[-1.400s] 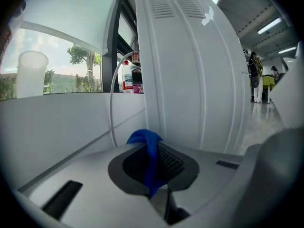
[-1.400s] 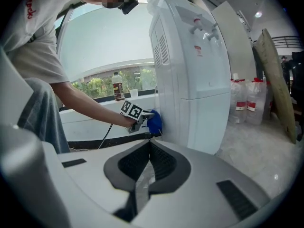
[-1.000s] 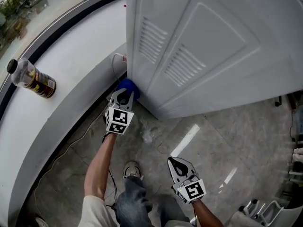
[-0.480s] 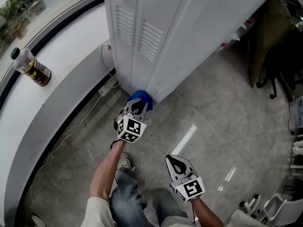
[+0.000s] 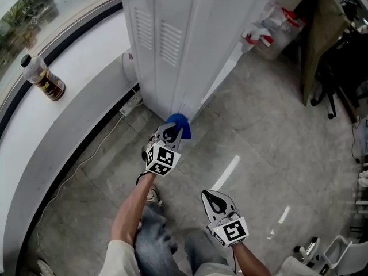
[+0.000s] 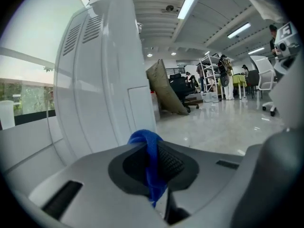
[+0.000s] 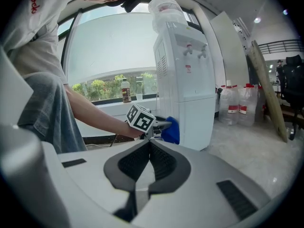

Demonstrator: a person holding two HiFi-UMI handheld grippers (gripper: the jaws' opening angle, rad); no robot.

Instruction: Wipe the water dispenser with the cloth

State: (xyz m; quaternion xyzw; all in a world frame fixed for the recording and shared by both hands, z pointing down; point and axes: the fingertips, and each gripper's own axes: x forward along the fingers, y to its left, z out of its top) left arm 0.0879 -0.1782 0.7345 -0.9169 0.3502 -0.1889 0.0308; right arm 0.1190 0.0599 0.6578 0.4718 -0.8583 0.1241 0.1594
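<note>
Glossy grey tile floor (image 5: 270, 137), super reflective. Curved white window ledge (image 5: 86, 82) along left edge, dark-framed curved window (image 5: 57, 10) behind, greenery outside. Long ceiling strip lights (image 6: 189, 4) on. Black office chair (image 5: 336, 73) far right.

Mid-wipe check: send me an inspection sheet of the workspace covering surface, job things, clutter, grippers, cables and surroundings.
Surface: glossy grey tiled floor; white ledge along the window.
Job's things: white water dispenser upright on the floor; blue cloth at its lower corner, apparently touching.
Clutter: bottle lying on the ledge; water jugs beside the dispenser.
Grippers: left hand-held gripper shut on the cloth; right hand-held gripper shut, empty, held apart from the dispenser.
Cables: power strip at the dispenser's foot; thin cable trailing over the floor by the ledge.
Surroundings: window; office chair.
</note>
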